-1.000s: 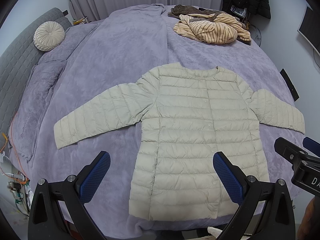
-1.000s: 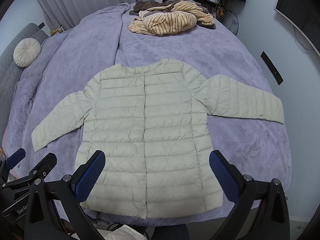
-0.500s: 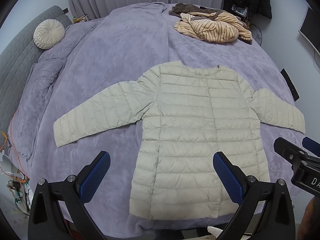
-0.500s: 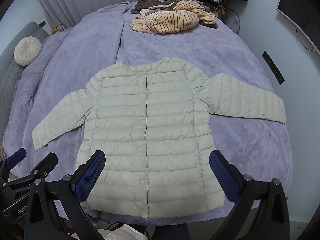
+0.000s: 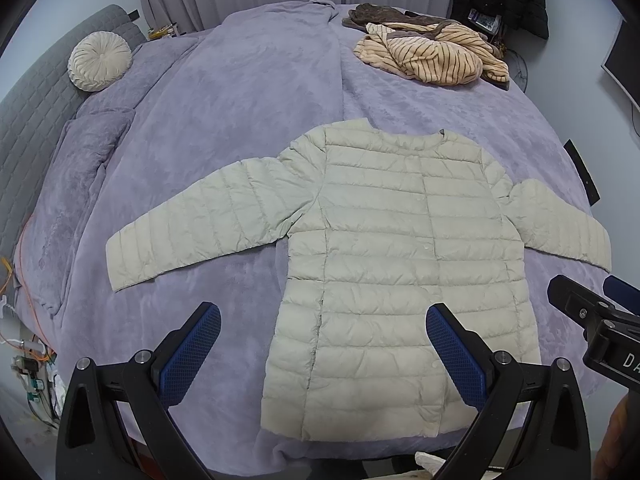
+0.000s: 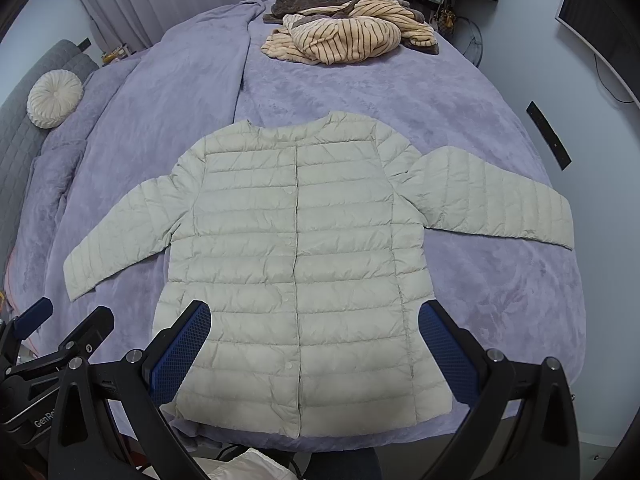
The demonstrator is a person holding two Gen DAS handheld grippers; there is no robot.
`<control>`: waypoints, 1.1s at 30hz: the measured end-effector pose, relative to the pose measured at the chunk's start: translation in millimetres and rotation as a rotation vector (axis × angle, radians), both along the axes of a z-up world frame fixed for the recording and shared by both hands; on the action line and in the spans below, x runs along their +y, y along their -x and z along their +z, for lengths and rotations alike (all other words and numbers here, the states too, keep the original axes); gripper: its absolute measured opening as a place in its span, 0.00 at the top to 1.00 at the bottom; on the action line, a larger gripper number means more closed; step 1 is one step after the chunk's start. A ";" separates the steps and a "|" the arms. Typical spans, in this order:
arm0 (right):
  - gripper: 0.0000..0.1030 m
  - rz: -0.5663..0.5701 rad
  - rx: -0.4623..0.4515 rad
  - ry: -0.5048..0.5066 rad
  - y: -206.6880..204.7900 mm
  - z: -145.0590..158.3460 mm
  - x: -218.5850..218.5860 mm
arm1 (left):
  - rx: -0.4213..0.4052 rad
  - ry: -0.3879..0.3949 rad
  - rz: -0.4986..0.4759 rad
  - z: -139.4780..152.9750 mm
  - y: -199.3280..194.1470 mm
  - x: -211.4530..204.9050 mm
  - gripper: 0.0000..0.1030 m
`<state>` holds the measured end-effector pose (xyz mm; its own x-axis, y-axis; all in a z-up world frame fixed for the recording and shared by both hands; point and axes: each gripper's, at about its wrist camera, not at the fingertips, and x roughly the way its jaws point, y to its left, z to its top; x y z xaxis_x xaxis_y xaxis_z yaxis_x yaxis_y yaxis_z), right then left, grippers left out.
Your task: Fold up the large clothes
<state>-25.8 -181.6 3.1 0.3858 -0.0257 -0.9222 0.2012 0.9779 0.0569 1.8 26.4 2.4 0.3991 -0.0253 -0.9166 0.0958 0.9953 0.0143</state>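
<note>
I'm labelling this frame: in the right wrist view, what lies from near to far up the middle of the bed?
Right gripper → pale quilted jacket → bare purple blanket → striped beige garment → brown garment.

Left tool gapes above flat jacket.

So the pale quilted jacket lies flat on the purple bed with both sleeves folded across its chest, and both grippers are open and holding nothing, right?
Not quite: the sleeves are not folded in. The right wrist view shows the jacket lying flat on the bed with both sleeves spread outward. The left gripper and right gripper are open and holding nothing.
</note>
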 end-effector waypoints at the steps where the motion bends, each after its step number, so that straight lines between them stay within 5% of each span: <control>1: 0.00 0.001 0.002 -0.003 -0.8 -0.7 1.2 | 0.005 -0.001 0.006 -0.7 -1.8 1.8 0.00; 15: 0.00 0.052 0.045 -0.123 -31.6 -31.6 18.2 | 0.063 0.159 0.134 -41.4 -33.7 69.4 0.00; 24: 0.01 0.179 0.183 -0.131 -66.1 -97.9 68.8 | 0.073 0.279 0.314 -123.8 -63.4 158.3 0.00; 27: 0.14 0.222 0.184 -0.153 -82.4 -118.4 88.7 | 0.073 0.331 0.414 -152.1 -73.7 195.4 0.00; 30: 0.35 0.251 0.178 -0.185 -101.5 -137.8 106.4 | 0.039 0.375 0.509 -176.0 -83.1 233.6 0.00; 32: 0.60 0.257 0.187 -0.186 -115.0 -151.6 117.0 | 0.026 0.441 0.579 -193.8 -87.4 258.1 0.00; 33: 0.63 0.264 0.189 -0.198 -122.7 -158.8 121.9 | 0.024 0.476 0.613 -203.3 -89.5 269.3 0.00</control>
